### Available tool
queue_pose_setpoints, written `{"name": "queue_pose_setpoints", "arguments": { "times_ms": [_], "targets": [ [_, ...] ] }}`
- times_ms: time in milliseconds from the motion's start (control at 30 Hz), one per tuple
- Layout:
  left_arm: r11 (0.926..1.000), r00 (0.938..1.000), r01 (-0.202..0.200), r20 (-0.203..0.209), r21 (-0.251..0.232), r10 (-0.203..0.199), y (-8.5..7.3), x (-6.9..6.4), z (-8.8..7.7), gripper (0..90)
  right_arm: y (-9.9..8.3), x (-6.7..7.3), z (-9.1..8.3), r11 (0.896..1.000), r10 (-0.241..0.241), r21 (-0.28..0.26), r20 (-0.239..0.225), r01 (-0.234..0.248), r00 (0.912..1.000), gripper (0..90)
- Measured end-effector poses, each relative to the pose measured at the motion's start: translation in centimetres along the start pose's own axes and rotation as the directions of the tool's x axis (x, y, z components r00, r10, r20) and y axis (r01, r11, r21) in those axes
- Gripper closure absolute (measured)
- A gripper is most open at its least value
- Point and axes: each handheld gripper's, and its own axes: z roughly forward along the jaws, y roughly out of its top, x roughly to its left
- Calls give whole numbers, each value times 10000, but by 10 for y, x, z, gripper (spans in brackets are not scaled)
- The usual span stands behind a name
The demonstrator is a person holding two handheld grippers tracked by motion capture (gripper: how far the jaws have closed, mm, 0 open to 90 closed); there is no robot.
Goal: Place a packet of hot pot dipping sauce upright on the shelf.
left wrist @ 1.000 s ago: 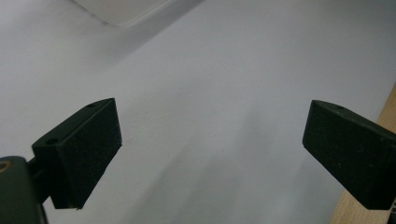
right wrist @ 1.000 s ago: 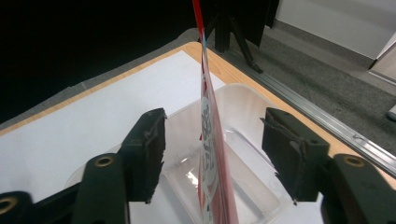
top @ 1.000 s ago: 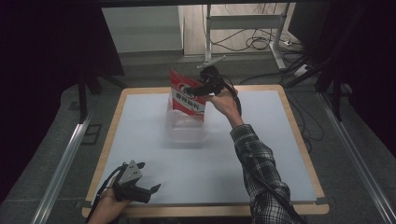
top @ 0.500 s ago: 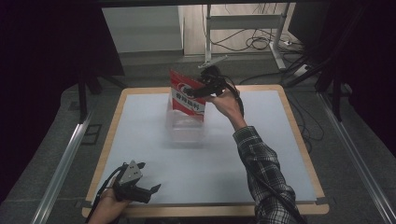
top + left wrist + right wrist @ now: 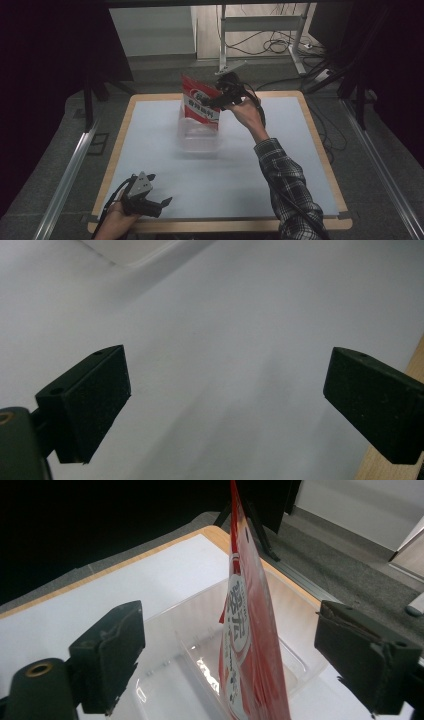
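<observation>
A red and white snack bag point(image 5: 196, 98) stands upright in a clear plastic container point(image 5: 200, 144) at the far middle of the white table. My right gripper point(image 5: 209, 102) is held up against the bag's right side. In the right gripper view the bag point(image 5: 248, 630) stands edge-on between the wide-apart jaws of the open right gripper point(image 5: 232, 635), neither jaw pressing it, and the container point(image 5: 296, 605) lies below. My left gripper point(image 5: 163, 204) rests open near the front left corner, and the left gripper point(image 5: 225, 385) has nothing between its jaws.
The white table top point(image 5: 300, 150) has a wooden rim point(image 5: 320, 145). Metal rails run along both sides on the floor. Cables and a stand lie beyond the far edge. A corner of the container point(image 5: 135, 252) shows in the left gripper view.
The right hand has shifted only slightly by the bag. The bag stays upright in the container. The left gripper has not moved.
</observation>
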Motion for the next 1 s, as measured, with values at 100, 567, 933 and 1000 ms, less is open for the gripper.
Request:
{"name": "queue_pose_setpoints", "arguments": {
  "times_ms": [100, 567, 933, 1000],
  "targets": [
    [10000, 10000, 1, -6, -3, -1, 0, 0, 0, 48, 0, 2, -1, 9999, 27, 106, 71, -28, 10000, 101],
    [9999, 10000, -78, -20, 78, 78, 0, -1, 1, 48, -6, 6, -16, 10000, 66, -9, 210, -66, 9998, 88],
    [9999, 10000, -93, -36, 109, 93, 1, -1, 1, 48, -11, 9, -29, 9999, 40, -118, 340, -36, 9994, 88],
    [9999, 9999, -102, -41, 112, 103, 1, -1, 1, 48, -12, 10, -31, 9999, 58, -133, 336, -53, 9994, 88]
  ]
}}
